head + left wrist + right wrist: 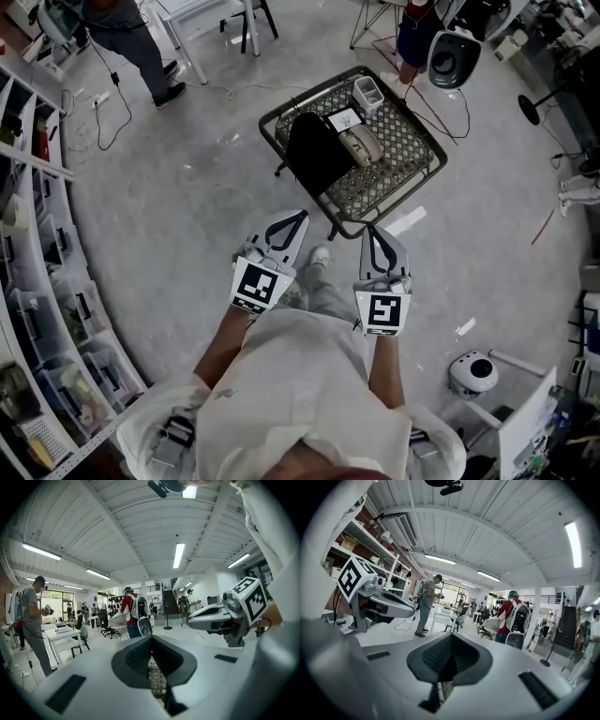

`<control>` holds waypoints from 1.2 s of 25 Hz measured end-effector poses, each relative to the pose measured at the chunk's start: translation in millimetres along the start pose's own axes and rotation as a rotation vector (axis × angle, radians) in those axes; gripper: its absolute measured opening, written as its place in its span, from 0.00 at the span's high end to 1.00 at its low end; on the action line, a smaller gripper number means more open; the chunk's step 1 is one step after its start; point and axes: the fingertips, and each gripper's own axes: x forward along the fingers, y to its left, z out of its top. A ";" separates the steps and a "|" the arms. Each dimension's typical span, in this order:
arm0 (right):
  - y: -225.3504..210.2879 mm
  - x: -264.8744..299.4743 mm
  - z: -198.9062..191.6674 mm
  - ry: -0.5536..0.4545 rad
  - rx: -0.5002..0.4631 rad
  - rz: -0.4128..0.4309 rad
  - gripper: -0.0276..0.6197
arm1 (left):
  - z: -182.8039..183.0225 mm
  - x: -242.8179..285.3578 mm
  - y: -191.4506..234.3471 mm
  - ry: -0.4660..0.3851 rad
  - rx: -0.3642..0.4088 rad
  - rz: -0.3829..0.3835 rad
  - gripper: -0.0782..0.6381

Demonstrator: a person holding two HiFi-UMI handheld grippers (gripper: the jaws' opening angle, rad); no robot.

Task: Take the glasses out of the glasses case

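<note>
Grey concrete floor fills the head view, with shelving curving along the left edge. Nearest, held close in front of the person's body, the left hand-held gripper (301,218) and the right hand-held gripper (369,231) point forward side by side. Each has its jaws pressed together on nothing, as both gripper views confirm. They look parked at the ready, well short of the work. Ahead stands a small mesh worktop (405,141) carrying a black cloth (317,150). Just beside it to the right lies the tan glasses case (362,146), seemingly closed, so the glasses are presumably inside, unseen. A white card (345,119) and a small white box (368,92) sit at the far edge. Beyond, other people stand about.
</note>
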 end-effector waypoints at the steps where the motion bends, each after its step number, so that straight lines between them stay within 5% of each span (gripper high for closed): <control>1: -1.8 5.5 -0.9 -0.002 0.004 0.005 0.95 | -0.7 3.5 3.7 0.003 -0.003 0.004 0.87; 30: -122.2 167.9 0.8 -0.086 0.094 0.151 0.95 | 25.3 164.5 85.0 0.073 -0.024 0.123 0.87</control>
